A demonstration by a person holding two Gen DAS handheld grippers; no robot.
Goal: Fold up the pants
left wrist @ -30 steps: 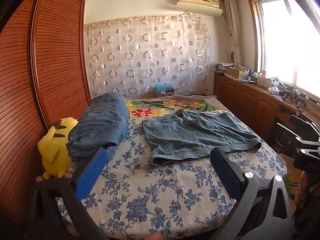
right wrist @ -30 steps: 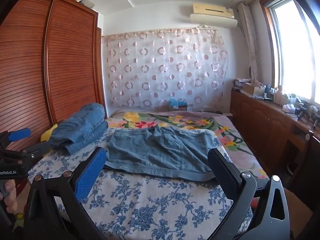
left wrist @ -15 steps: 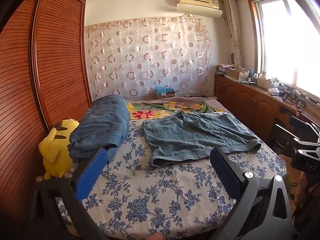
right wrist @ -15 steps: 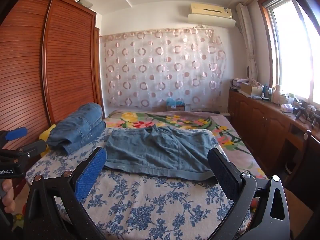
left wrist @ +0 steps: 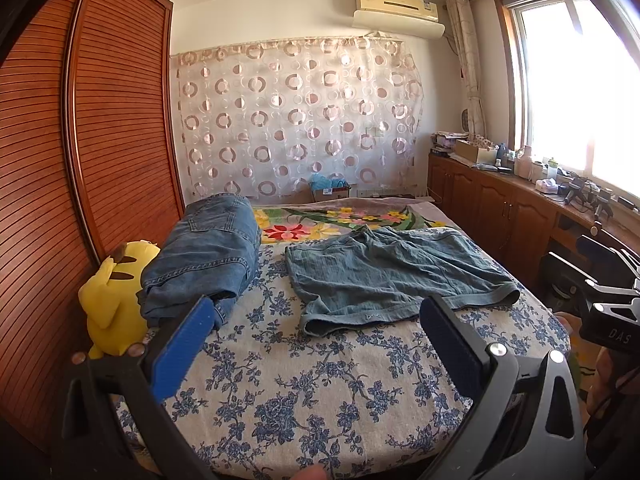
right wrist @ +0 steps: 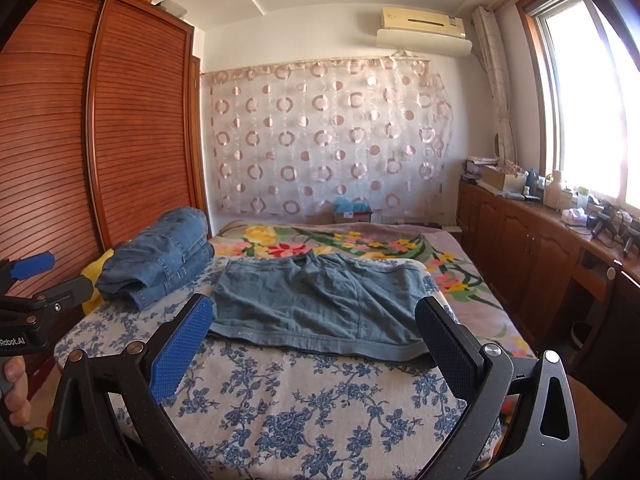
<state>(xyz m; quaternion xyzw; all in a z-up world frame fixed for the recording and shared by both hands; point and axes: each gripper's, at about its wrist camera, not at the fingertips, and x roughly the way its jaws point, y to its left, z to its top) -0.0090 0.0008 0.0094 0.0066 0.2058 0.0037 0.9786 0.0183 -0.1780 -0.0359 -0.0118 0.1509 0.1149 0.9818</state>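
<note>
Both my left gripper (left wrist: 316, 344) and right gripper (right wrist: 314, 344) gape wide, empty. The shorts (right wrist: 320, 304) lie flat ahead, long axis crosswise; my right sits squarer and nearer.

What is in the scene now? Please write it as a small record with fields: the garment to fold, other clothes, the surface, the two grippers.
garment to fold: grey-blue shorts, spread flat and unfolded
other clothes: folded jeans, stacked left of the shorts, apart from them
surface: bed with blue floral cover
beside the jeans: yellow plush toy, at the wardrobe side
left gripper: open, holds nothing, short of the shorts
right gripper: open, holds nothing, near hem between its fingers in view
</note>
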